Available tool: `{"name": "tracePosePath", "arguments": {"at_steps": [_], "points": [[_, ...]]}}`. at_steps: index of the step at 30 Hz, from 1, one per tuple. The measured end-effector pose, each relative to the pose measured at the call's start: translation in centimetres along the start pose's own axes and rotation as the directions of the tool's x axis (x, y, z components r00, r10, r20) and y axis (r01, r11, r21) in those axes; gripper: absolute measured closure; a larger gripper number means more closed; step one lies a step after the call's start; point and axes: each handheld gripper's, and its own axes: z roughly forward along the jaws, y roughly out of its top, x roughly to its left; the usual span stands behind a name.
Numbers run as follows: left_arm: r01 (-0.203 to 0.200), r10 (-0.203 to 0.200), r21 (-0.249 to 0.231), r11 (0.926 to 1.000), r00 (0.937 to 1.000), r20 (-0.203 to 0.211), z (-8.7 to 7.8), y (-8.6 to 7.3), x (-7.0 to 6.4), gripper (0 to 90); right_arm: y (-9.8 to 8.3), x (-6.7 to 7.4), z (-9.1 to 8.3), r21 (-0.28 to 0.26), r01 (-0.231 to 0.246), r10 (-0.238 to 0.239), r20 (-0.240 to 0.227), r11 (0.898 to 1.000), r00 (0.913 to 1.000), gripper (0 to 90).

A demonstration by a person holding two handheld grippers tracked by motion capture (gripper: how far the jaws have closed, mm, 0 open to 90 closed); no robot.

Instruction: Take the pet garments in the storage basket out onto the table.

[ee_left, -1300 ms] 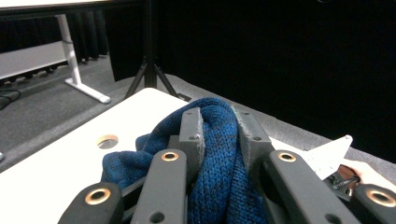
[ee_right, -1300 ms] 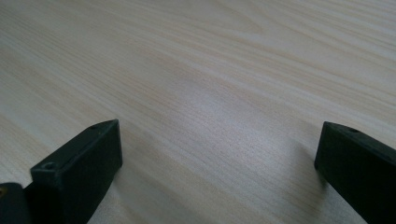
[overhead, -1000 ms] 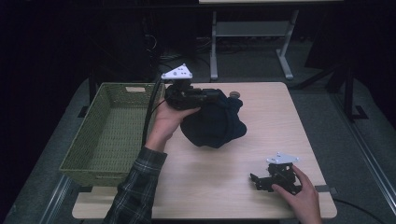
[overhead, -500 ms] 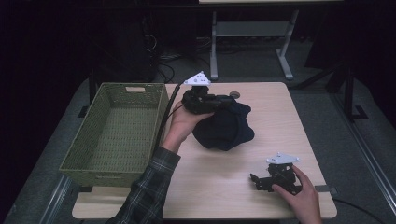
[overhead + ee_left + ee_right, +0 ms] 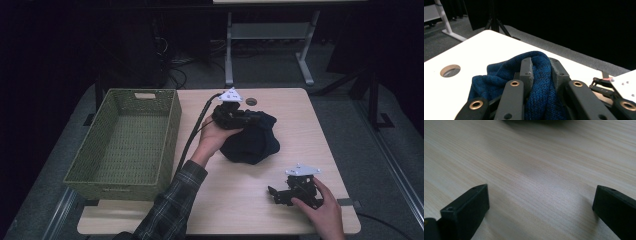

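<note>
One green woven rectangular basket [image 5: 131, 141], left of frame, holds nothing; left gripper [image 5: 239, 118] jaws clench the dark blue knitted cloth [image 5: 252, 142] mid-desk [image 5: 235, 200]; right gripper [image 5: 280, 195] jaws released.

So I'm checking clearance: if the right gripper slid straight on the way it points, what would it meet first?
Probably the blue knit. The right gripper has open jaws over bare table, and a dark edge lies ahead.

The blue garment [image 5: 534, 75] is a chunky, ribbed knit, soft and matt. The left gripper [image 5: 541, 72] has matt black plastic jaws with brass-coloured rivets. The desk [image 5: 536, 170] is pale wood with a fine straight grain and a faint sheen. The basket [image 5: 125, 145] is green woven wicker, rough-textured.
</note>
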Motion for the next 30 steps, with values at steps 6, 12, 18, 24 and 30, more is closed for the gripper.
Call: {"name": "tracePosePath", "arguments": {"at_steps": [6, 12, 18, 24, 30], "points": [[0.015, -0.015, 0.021, 0.9997, 0.9999, 0.006, 2.2, -1.1, -0.1, 74.6, 0.0, 0.0, 0.0, 0.001, 0.000, 0.000, 0.000, 1.000, 1.0000, 0.4], [0.013, -0.014, 0.056, 0.9983, 0.9998, 0.014, 3.9, -2.0, -0.3, 74.4, 0.0, 0.0, 0.0, 0.000, 0.001, -0.001, -0.001, 1.000, 1.0000, 0.5], [0.010, -0.011, 0.074, 0.9972, 0.9999, 0.013, 4.5, -2.4, -0.4, 71.4, -0.1, 0.0, -0.1, 0.001, -0.001, 0.001, -0.001, 1.000, 1.0000, 0.5], [0.012, -0.012, 0.078, 0.9968, 0.9999, -0.003, 4.4, -2.2, -0.5, 56.3, -0.1, 0.0, -0.1, -0.001, 0.001, -0.001, -0.002, 1.000, 1.0000, 0.5], [0.012, -0.010, 0.092, 0.9957, 0.9997, -0.025, 4.3, -2.1, -0.6, 35.8, -0.1, 0.0, -0.1, -0.001, 0.001, -0.001, -0.002, 1.000, 1.0000, 0.5]]}}
